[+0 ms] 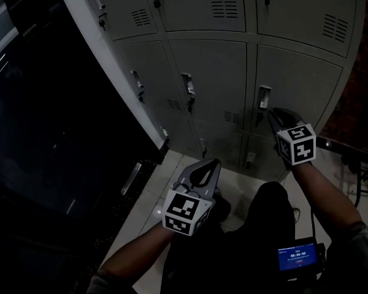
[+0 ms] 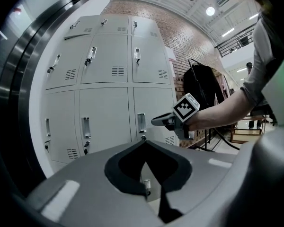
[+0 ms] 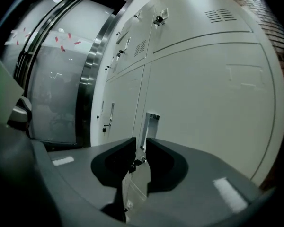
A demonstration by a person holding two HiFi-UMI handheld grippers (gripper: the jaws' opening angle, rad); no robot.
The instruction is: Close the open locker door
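The grey lockers all look flush with their frame; I cannot pick out a door that stands ajar. My right gripper points at the metal handle of the right middle locker door. In the right gripper view its jaws stand a little apart, and the handle shows in the gap just ahead. The left gripper view shows the right gripper's tips a short way off the handle. My left gripper hangs lower and further back, its tips together and holding nothing.
A dark glass wall with a steel frame runs along the left of the lockers. To the right is a brick wall, with a rack of black bags beside it. A small device with a blue screen hangs at the person's waist.
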